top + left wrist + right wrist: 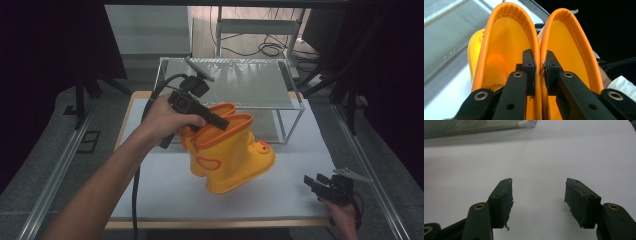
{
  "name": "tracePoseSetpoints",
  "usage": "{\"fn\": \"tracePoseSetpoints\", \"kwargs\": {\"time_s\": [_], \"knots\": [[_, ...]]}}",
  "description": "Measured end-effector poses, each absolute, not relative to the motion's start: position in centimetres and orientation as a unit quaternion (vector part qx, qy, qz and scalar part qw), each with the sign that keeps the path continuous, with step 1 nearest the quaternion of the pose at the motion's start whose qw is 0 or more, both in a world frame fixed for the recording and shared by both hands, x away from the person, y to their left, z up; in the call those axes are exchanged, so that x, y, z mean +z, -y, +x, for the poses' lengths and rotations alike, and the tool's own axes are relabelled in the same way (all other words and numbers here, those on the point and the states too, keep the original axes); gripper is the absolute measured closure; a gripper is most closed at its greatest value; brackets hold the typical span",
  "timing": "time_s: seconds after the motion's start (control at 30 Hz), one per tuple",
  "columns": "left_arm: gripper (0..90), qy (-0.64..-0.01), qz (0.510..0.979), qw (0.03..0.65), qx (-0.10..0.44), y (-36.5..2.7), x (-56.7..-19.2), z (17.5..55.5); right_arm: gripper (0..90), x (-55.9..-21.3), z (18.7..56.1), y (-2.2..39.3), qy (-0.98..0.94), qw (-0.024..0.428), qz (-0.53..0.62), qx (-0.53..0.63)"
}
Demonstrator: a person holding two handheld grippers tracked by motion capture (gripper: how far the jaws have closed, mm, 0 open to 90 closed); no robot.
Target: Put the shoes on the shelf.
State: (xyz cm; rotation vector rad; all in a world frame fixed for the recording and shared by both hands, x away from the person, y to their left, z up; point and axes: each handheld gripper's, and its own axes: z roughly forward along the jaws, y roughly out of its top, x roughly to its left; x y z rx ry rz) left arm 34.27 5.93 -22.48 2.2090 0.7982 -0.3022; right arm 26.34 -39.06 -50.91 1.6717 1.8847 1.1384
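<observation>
A pair of yellow rubber boots point(230, 157) with orange rims hangs tilted above the white table top, toes pointing right. My left gripper point(220, 122) is shut on the two inner rims pressed together; in the left gripper view one jaw sits inside each boot opening, clamping the touching orange rims point(539, 67). Near the table's front right corner, my right gripper point(312, 184) is held low and stands open. In the right gripper view its gripper point(537, 200) has wide-apart jaws with only bare white table between them.
A low metal-framed shelf point(295, 102) with a grey mesh top point(235, 82) stands at the back of the white table point(165, 190). Cables and a stand lie on the floor beyond. Dark curtains flank both sides.
</observation>
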Motion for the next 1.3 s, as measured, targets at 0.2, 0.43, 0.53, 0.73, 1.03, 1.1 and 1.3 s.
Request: {"fn": "tracePoseSetpoints", "kwargs": {"time_s": [0.2,0.43,0.53,0.73,1.03,1.1,1.3], "knots": [[82.1,-0.306,0.861,0.391,-0.112,-4.8,-19.6,35.0,38.7,-50.9,26.3,39.1,-0.667,0.188,0.593,0.409],[82.1,-0.312,0.849,0.411,-0.11,-4.2,-16.4,36.5,38.8,-51.0,26.4,39.2,-0.665,0.185,0.596,0.41],[82.1,-0.319,0.843,0.417,-0.114,-3.8,-15.6,37.4,38.8,-51.0,26.4,39.2,-0.667,0.182,0.596,0.408],[82.1,-0.334,0.835,0.422,-0.115,-2.8,-14.3,39.8,38.8,-51.1,26.4,39.2,-0.667,0.181,0.597,0.407],[82.1,-0.369,0.822,0.423,-0.098,-2.3,-12.7,44.8,39.0,-51.2,26.2,39.9,-0.659,0.18,0.603,0.412],[82.1,-0.388,0.813,0.426,-0.087,-2.4,-12.2,45.9,38.9,-51.1,26.2,40.1,-0.654,0.181,0.605,0.417],[82.1,-0.451,0.784,0.425,-0.041,-2.3,-12.2,49.0,39.0,-51.0,26.2,40.3,-0.649,0.179,0.608,0.421]]}}
